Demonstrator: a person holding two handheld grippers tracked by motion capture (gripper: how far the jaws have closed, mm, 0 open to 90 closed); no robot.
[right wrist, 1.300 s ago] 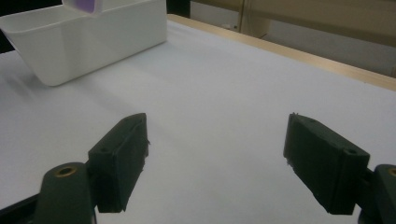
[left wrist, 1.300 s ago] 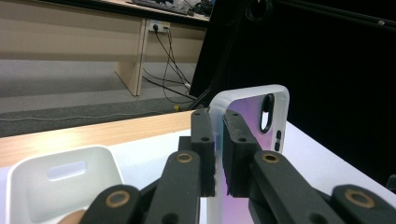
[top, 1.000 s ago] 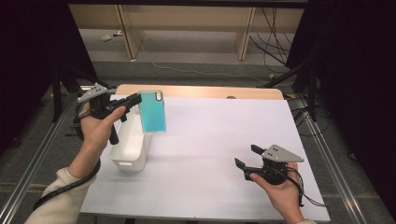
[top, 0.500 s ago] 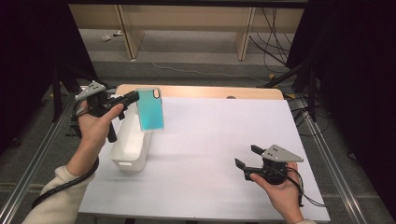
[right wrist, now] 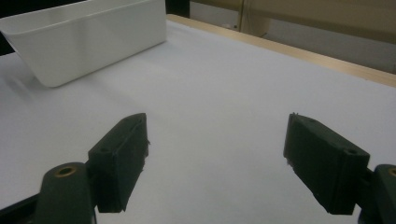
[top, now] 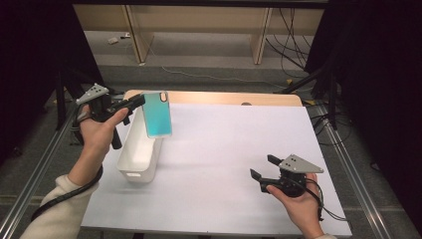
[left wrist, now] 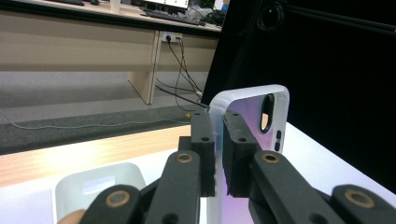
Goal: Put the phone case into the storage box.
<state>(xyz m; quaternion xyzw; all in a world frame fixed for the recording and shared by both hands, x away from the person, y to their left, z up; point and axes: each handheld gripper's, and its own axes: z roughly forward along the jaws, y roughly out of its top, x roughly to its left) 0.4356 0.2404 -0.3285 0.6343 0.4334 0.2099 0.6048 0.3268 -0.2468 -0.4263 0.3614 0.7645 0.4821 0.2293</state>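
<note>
phone case [top: 158,114]: teal with a white rim, held up in the air over the far end of the white bin [top: 141,154], tilted, with its camera cut-out toward the far side of the table.
phone case, close up: in the left gripper view [left wrist: 254,121] the pale rim stands between the two black jaws, and the back looks purple-pink there.
left gripper [top: 133,102]: clenched on one edge of the phone case, pads pressing from both sides; the hand holds it above the table's left side.
white bin: empty as far as i can see, long and narrow, lying on the white sheet [top: 224,149] directly under the case.
right gripper [top: 262,167]: jaws spread wide with nothing between them, resting low over the sheet at the near right, well apart from the bin.
right gripper view: bare white sheet between the jaws, the bin [right wrist: 88,37] farther off at upper left.
table edge [top: 214,97]: a wood strip shows beyond the sheet.
</note>
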